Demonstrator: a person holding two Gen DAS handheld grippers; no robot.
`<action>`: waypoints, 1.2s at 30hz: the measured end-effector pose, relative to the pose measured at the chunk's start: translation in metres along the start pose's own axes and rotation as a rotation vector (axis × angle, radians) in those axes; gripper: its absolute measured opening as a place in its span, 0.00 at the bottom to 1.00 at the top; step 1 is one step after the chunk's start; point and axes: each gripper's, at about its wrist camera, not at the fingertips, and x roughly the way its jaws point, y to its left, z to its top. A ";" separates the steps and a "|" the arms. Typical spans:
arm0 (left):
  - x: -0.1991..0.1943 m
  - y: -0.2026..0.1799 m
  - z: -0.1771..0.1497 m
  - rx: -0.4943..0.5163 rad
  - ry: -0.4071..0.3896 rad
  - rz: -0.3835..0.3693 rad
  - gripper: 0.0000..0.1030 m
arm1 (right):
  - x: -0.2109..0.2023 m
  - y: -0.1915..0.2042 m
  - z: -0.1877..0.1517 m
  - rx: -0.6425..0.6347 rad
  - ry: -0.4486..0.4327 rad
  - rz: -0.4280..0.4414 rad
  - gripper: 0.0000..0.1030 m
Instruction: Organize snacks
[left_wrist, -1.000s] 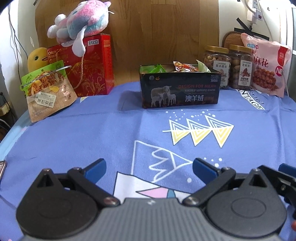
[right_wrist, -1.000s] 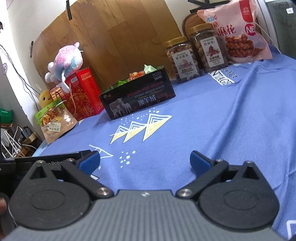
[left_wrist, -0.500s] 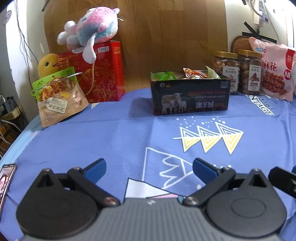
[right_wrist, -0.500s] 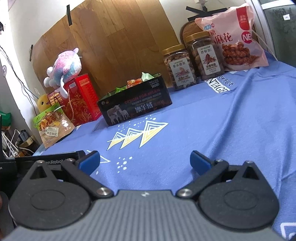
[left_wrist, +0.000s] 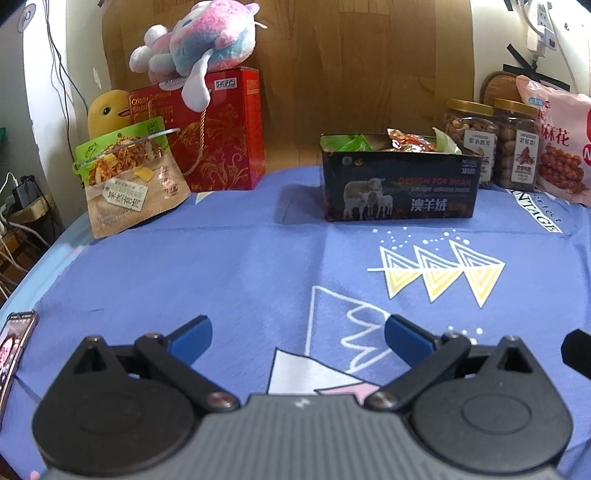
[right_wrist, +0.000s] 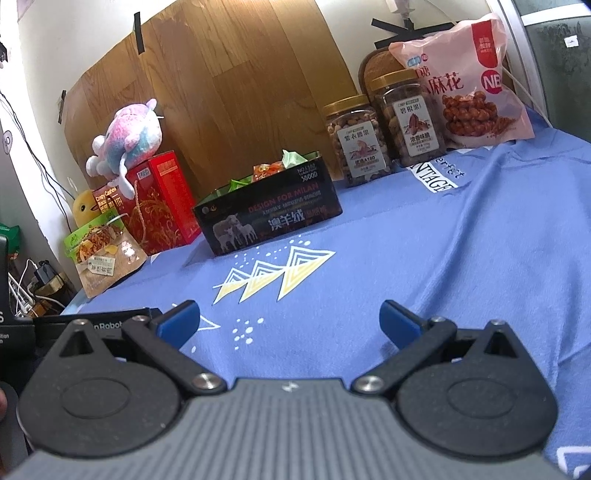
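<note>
A black box printed with sheep stands at the back of the blue cloth, with several small snack packets poking out of its top. My left gripper is open low over the cloth's near part, far from the box, nothing between its blue pads. My right gripper is open too, empty, also well short of the box. Two nut jars and a pink snack bag stand at the back right. A green and brown pouch leans at the back left.
A red gift box with a pink plush toy on top and a yellow plush stand back left. A phone lies at the cloth's left edge. The left gripper's body shows beside my right one. Cables hang beyond the left edge.
Both grippers have pulled back and tilted slightly, so the box and snacks look a little farther off. The phone has come into the left view. Both stay open.
</note>
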 end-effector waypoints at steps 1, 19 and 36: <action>0.001 0.001 0.000 -0.003 0.005 0.001 1.00 | 0.001 0.000 0.000 -0.001 0.002 0.000 1.00; 0.009 0.004 -0.005 -0.038 0.062 -0.064 1.00 | 0.006 -0.001 -0.001 0.012 0.010 -0.014 1.00; 0.001 0.003 -0.005 -0.046 0.019 -0.084 1.00 | 0.005 -0.002 0.000 0.024 0.000 -0.023 1.00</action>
